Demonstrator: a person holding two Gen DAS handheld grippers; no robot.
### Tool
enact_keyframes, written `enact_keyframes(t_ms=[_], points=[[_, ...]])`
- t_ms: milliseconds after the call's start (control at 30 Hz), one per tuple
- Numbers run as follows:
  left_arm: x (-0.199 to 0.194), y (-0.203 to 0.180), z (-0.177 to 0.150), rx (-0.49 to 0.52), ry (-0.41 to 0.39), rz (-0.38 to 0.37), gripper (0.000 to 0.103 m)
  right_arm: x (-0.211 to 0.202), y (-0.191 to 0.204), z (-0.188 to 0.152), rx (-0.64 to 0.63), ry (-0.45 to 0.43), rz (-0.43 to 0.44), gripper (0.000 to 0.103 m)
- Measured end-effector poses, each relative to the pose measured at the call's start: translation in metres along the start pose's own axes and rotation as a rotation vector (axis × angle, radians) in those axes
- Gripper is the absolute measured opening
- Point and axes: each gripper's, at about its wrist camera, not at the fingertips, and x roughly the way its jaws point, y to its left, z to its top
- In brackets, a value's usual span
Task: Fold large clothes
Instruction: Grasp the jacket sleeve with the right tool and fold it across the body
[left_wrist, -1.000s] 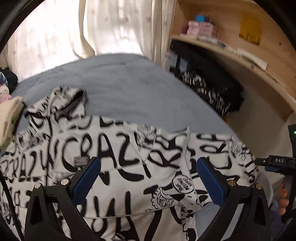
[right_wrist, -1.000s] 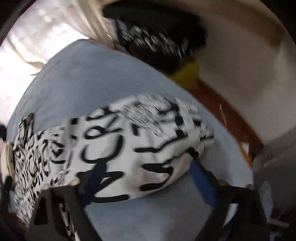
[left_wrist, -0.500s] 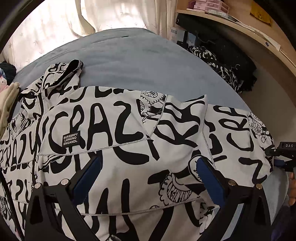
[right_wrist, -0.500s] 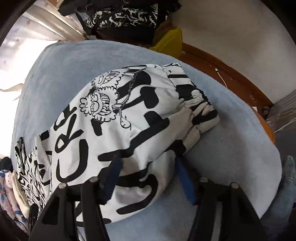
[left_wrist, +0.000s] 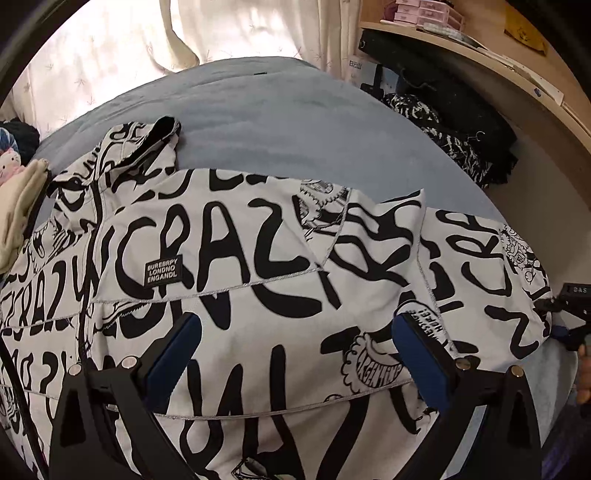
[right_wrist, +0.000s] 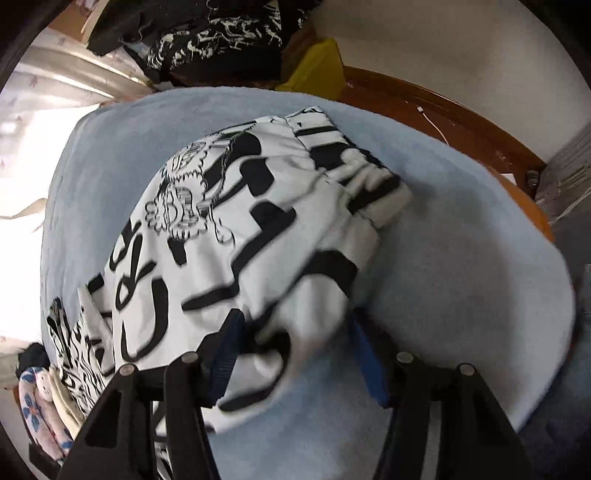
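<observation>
A large white garment (left_wrist: 258, 266) with black graffiti lettering lies spread across the blue-grey bed (left_wrist: 258, 122). Its hood (left_wrist: 147, 144) points to the far left. My left gripper (left_wrist: 295, 350) hangs open just over the garment's middle, with nothing pinched between its blue pads. In the right wrist view the sleeve end (right_wrist: 258, 229) with its gathered cuff (right_wrist: 369, 184) runs away from me. My right gripper (right_wrist: 295, 347) has the bunched sleeve fabric filling the gap between its pads, which press on it. That gripper (left_wrist: 569, 317) also shows at the sleeve tip in the left wrist view.
Folded beige and floral clothes (left_wrist: 18, 210) lie at the bed's left edge. A heap of black patterned clothes (left_wrist: 454, 122) sits under a wooden shelf (left_wrist: 480, 48) at the right. A curtain (left_wrist: 147, 48) hangs behind. The wooden bed frame (right_wrist: 443, 110) borders the sleeve side.
Both grippers have come down closer to the garment. The right view has rolled, and its jaws have narrowed around the sleeve end, which now bunches between them.
</observation>
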Motion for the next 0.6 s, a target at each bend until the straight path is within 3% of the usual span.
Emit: enact_keyframes(t_ms=[33,67,100,133,233,333,467,533,600], points=[[0.0,0.002,-0.001,-0.004,0.005,0.0,0.102,-0.001,0.003,0.0,-0.002,-0.026,-0.01,0.054],[0.0,0.006,-0.001,-0.01,0.012,-0.001,0.102,-0.002,0.007,-0.001,-0.011,-0.048,-0.02,0.04],[-0.001,0.009,-0.002,-0.013,0.014,-0.001,0.102,-0.008,0.015,-0.002,-0.038,-0.081,-0.019,0.015],[-0.003,0.013,-0.002,-0.013,0.018,-0.004,0.102,-0.016,0.025,-0.004,-0.069,-0.11,0.0,0.009],[-0.017,0.029,-0.002,-0.014,0.007,0.004,0.102,-0.058,0.072,-0.026,-0.251,-0.269,0.003,0.008],[-0.037,0.052,-0.002,-0.027,-0.032,0.02,0.102,-0.101,0.151,-0.079,-0.542,-0.376,0.086,0.008],[-0.073,0.099,-0.005,-0.086,-0.1,0.036,0.102,-0.115,0.236,-0.163,-0.864,-0.405,0.157,0.008],[-0.085,0.123,-0.011,-0.132,-0.118,0.055,0.102,-0.1,0.27,-0.209,-0.992,-0.358,0.206,0.009],[-0.09,0.149,-0.021,-0.185,-0.112,0.06,0.102,-0.074,0.291,-0.249,-1.091,-0.308,0.2,0.013]])
